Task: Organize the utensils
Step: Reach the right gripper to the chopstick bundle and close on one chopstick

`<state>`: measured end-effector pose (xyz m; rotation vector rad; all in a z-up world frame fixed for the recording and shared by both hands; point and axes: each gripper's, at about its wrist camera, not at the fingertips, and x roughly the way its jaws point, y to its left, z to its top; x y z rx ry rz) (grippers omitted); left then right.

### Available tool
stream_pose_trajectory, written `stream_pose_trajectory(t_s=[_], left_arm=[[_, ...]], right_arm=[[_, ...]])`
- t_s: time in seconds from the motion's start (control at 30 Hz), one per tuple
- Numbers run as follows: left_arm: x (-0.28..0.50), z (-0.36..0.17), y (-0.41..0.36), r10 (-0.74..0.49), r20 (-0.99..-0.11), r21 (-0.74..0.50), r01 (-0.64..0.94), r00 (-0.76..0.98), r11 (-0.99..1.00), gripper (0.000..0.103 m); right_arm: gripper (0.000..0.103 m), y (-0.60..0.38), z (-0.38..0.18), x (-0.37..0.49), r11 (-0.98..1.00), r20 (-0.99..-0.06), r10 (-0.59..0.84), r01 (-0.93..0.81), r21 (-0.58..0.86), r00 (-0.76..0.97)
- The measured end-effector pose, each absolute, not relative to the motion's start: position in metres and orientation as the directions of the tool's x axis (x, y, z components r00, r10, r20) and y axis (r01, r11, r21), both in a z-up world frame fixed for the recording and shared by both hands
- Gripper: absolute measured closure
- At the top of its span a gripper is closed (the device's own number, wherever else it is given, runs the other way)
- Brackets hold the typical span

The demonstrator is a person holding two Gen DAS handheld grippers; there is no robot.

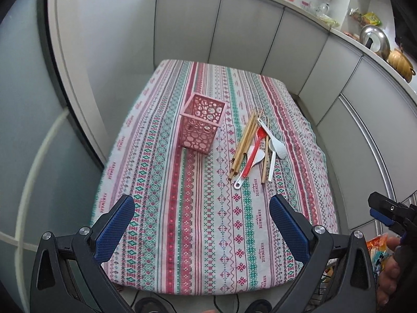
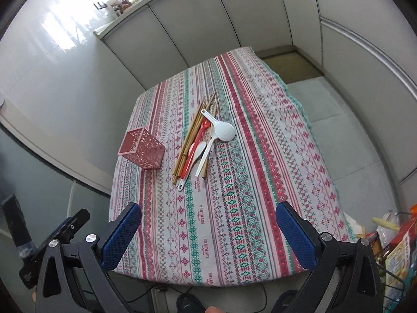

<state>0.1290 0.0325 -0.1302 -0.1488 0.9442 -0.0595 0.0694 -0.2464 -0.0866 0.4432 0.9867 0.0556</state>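
A pink perforated utensil holder (image 1: pixel 202 124) (image 2: pixel 142 152) stands upright on the patterned tablecloth (image 1: pixel 213 221) (image 2: pixel 234 208). To its right lies a loose pile: several wooden chopsticks (image 1: pixel 245 140) (image 2: pixel 191 133), a red spoon (image 1: pixel 254 151) (image 2: pixel 194 148) and white spoons (image 1: pixel 276 146) (image 2: pixel 225 130). My left gripper (image 1: pixel 202 214) hovers open over the near edge of the table, with nothing between its blue pads. My right gripper (image 2: pixel 208 217) is open too, empty, well short of the pile. The right gripper's tip shows at the left wrist view's right edge (image 1: pixel 385 208).
Grey cabinet fronts (image 1: pixel 247 26) (image 2: pixel 208 20) wall in the table at the back and right. A counter above holds a pot lid (image 1: pixel 375 40) and jars. A wire basket of packets (image 2: pixel 396 247) sits at the near right. Shoes (image 2: pixel 190 302) show below the table edge.
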Motion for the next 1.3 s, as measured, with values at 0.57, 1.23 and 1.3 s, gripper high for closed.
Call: stream_pose_trajectory(t_s=[0.57, 1.23, 1.3], left_arm=[[0.193, -0.152, 0.022, -0.239, -0.819, -0.264, 0.029, 0.522, 0.964, 0.005], [0.217, -0.178, 0.045, -0.292, -0.833, -0.347, -0.032, 0.469, 0.937, 0.032], [0.217, -0.179, 0.047, -0.288, -0.834, -0.346, -0.039, 0.470, 0.937, 0.032]], right_arm=[[0.018, -0.233, -0.148, 0.182, 0.857, -0.831, 0.349, 0.210, 0.470, 0.434], [0.078, -0.171, -0.222, 0.327, 0.919, -0.892, 0.312, 0.136, 0.371, 0.328], [0.082, -0.172, -0.231, 0.340, 0.918, -0.897, 0.303, 0.155, 0.366, 0.323]])
